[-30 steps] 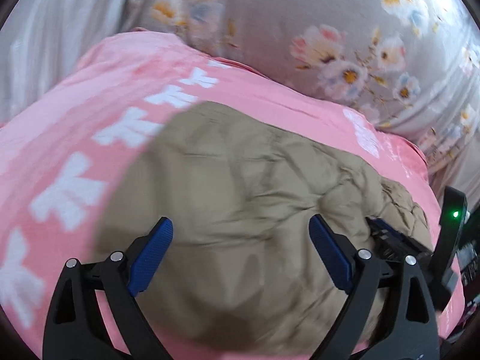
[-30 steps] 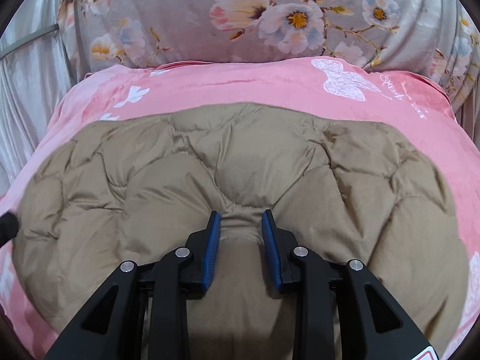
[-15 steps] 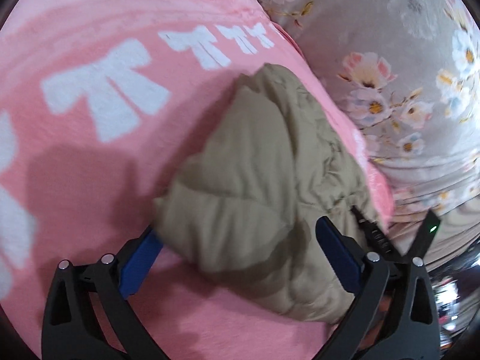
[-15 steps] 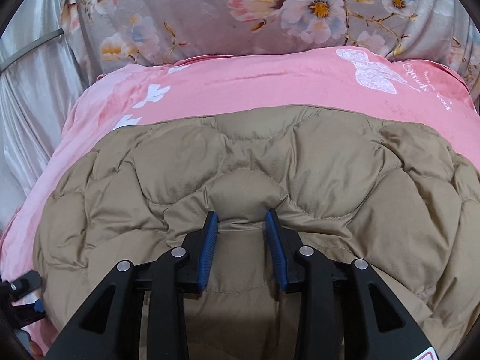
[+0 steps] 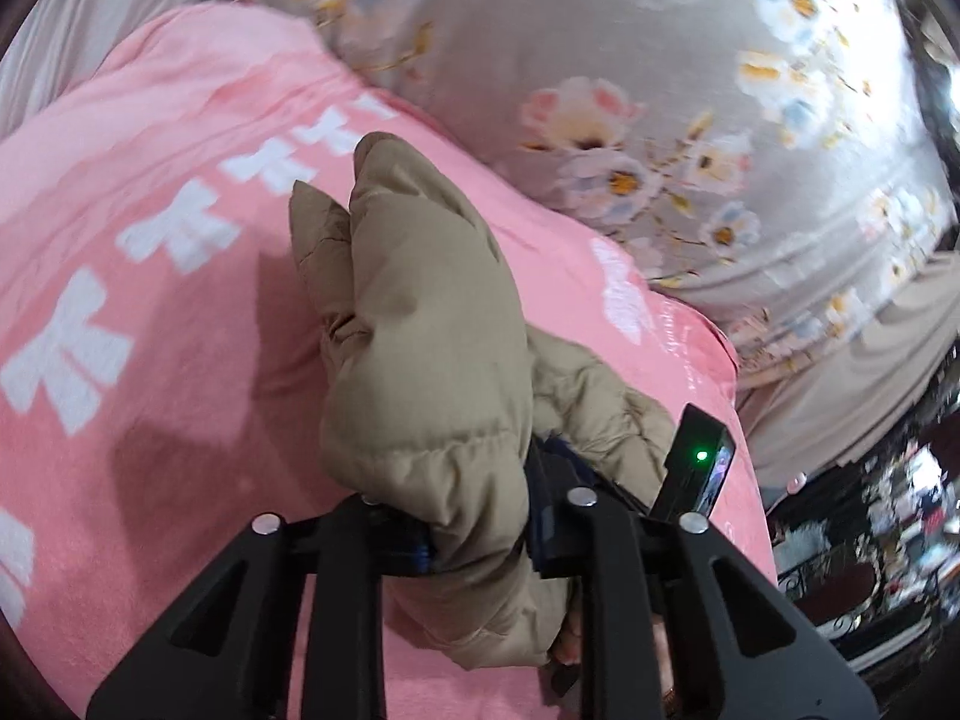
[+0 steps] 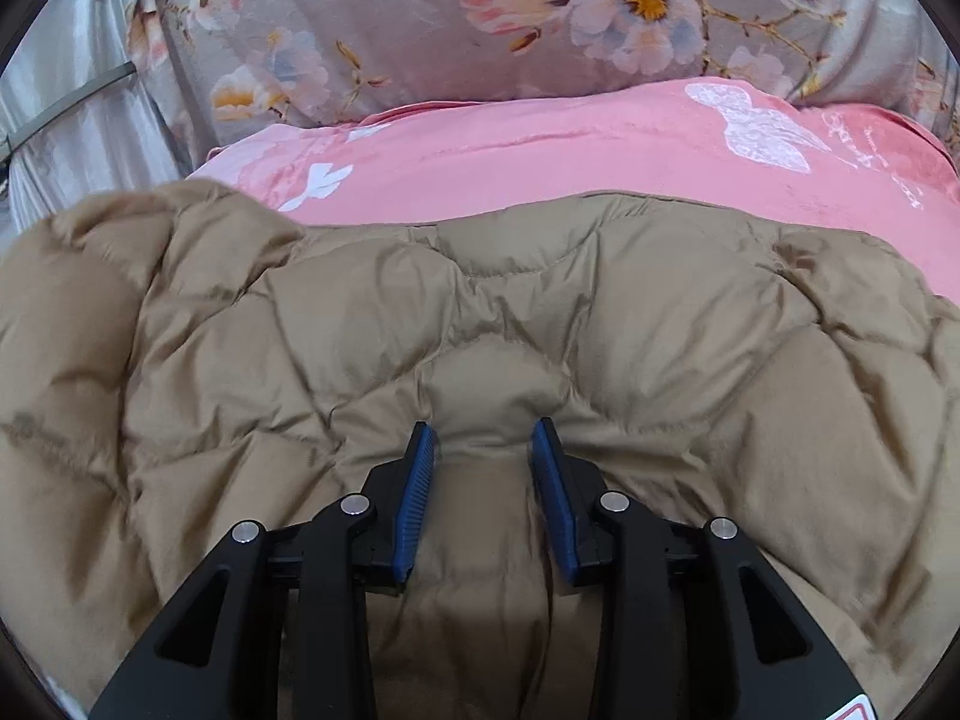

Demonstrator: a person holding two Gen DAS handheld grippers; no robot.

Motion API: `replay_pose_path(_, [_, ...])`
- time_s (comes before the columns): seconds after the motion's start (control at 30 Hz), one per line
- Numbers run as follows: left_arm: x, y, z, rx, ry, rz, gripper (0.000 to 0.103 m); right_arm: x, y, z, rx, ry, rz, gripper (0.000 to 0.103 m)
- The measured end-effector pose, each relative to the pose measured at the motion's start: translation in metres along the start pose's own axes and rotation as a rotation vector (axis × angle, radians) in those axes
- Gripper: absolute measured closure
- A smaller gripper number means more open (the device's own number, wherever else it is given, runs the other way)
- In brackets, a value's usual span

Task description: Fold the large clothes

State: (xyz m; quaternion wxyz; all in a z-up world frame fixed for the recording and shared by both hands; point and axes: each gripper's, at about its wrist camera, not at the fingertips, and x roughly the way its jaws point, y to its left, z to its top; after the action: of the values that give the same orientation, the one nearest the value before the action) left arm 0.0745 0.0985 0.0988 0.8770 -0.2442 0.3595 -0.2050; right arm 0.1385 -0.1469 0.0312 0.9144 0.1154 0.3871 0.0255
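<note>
A tan quilted puffer jacket (image 6: 540, 324) lies spread on a pink blanket (image 6: 540, 144). My right gripper (image 6: 483, 438) is shut on a fold of the jacket near its front edge, with padding bunched between the blue pads. In the left wrist view my left gripper (image 5: 480, 516) is shut on a bunched part of the jacket (image 5: 420, 324), held up above the pink blanket (image 5: 150, 360). The jacket hides the left pads almost wholly. The right gripper's body with a green light (image 5: 696, 462) shows just behind.
The pink blanket carries white bow prints (image 5: 60, 354) and lies over a grey floral bedspread (image 6: 600, 6). A grey curtain (image 6: 66, 108) hangs at the left. Beyond the bed's right edge, dark furniture and clutter (image 5: 888, 516) show.
My left gripper was open over the jacket's edge, then closed on it and lifted the bunched part. My right gripper kept its hold while the jacket's left side rose and folded inward.
</note>
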Motion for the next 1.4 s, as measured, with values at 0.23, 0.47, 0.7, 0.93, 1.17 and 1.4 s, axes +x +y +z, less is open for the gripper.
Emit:
replay_pose_path(0.23, [-0.018, -0.039, 0.009, 0.101, -0.037, -0.012, 0.087, -0.086, -0.031, -0.056, 0.109, 0.021, 0.194, 0.103])
replay_pose_path(0.47, [-0.027, -0.105, -0.006, 0.241, -0.038, -0.072, 0.088, -0.047, -0.033, -0.086, 0.184, 0.108, 0.29, 0.102])
replay_pose_path(0.7, [0.018, -0.191, -0.041, 0.415, 0.11, -0.191, 0.09, -0.053, -0.046, -0.091, 0.248, 0.114, 0.366, 0.103])
replay_pose_path(0.93, [0.105, -0.24, -0.085, 0.482, 0.324, -0.179, 0.091, -0.155, -0.137, -0.13, 0.321, 0.046, 0.173, 0.103])
replay_pose_path(1.17, [0.179, -0.262, -0.148, 0.56, 0.437, -0.043, 0.091, -0.221, -0.195, -0.128, 0.35, -0.01, -0.095, 0.093])
replay_pose_path(1.4, [0.156, -0.268, -0.129, 0.456, 0.507, -0.114, 0.054, -0.251, -0.203, -0.074, 0.337, -0.114, -0.097, 0.087])
